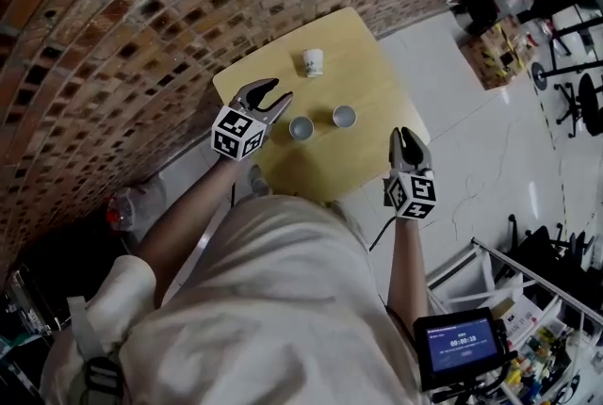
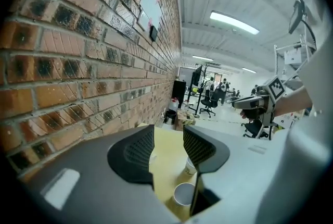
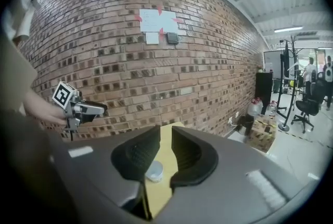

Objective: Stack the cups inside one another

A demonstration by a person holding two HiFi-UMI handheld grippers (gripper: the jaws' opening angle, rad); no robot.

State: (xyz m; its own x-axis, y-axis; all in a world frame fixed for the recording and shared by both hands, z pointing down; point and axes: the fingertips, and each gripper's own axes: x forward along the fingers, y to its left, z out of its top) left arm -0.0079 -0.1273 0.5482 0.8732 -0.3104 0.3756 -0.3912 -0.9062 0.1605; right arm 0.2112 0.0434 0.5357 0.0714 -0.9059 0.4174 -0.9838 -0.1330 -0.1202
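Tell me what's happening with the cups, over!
Left gripper open, empty. Right gripper open, empty. White cup and two grey cups apart on table, none stacked. Nothing in the way.

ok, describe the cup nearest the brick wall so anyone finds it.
Start at the yellow table beside the brick wall. The white cup stands alone at its wall-side edge; the other two cups sit paired, nearer the person.

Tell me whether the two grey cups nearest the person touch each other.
Apart. The head view shows the left cup and the right cup side by side, with bare yellow table between them.
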